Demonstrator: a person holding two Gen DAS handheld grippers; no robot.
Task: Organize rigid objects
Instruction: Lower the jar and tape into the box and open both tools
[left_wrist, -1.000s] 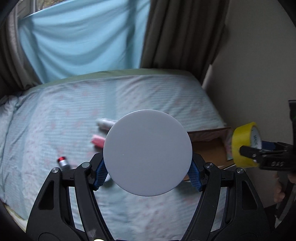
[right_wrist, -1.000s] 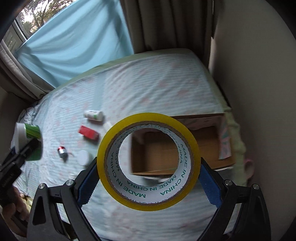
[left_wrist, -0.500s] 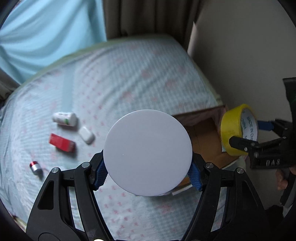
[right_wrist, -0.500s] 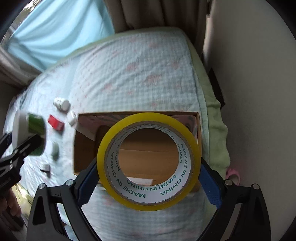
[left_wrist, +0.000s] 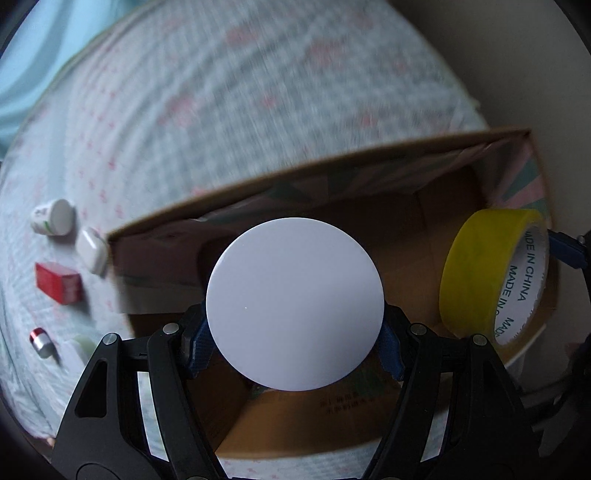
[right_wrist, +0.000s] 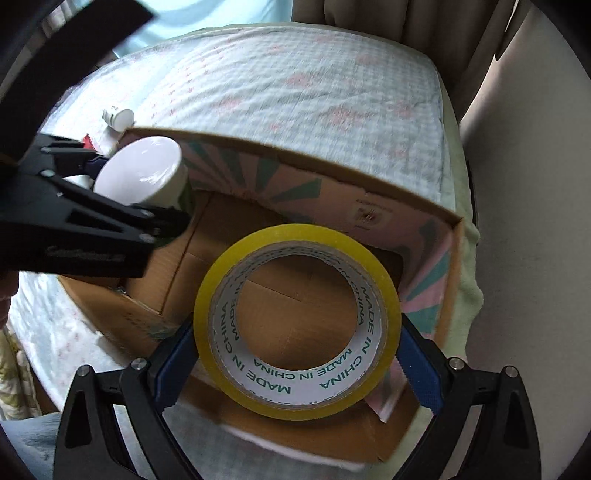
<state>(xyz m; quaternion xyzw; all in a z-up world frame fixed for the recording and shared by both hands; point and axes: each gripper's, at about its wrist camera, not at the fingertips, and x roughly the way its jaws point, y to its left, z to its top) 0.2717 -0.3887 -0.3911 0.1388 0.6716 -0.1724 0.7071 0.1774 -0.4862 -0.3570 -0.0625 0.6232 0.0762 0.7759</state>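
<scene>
My left gripper (left_wrist: 295, 347) is shut on a white round container (left_wrist: 294, 303), whose flat end faces the camera. It hangs over the left part of an open cardboard box (left_wrist: 332, 162) on the bed. My right gripper (right_wrist: 295, 365) is shut on a yellow tape roll (right_wrist: 207, 306), its blue pads pressed on the roll's two sides, above the box's right part (right_wrist: 332, 192). The tape roll (left_wrist: 476, 273) also shows at the right in the left wrist view. In the right wrist view, the left gripper (right_wrist: 129, 190) with the white container (right_wrist: 140, 177) is at the upper left.
Left of the box, on the patterned bedsheet, lie a white bottle (left_wrist: 53, 218), a small white case (left_wrist: 92, 249), a red box (left_wrist: 59, 282) and a small red-and-silver cylinder (left_wrist: 42, 341). A pale wall (right_wrist: 524, 184) runs close along the box's right side.
Both grippers have come down and over the cardboard box, each keeping its object. The box now fills both views; the left gripper moved right, away from the loose items.
</scene>
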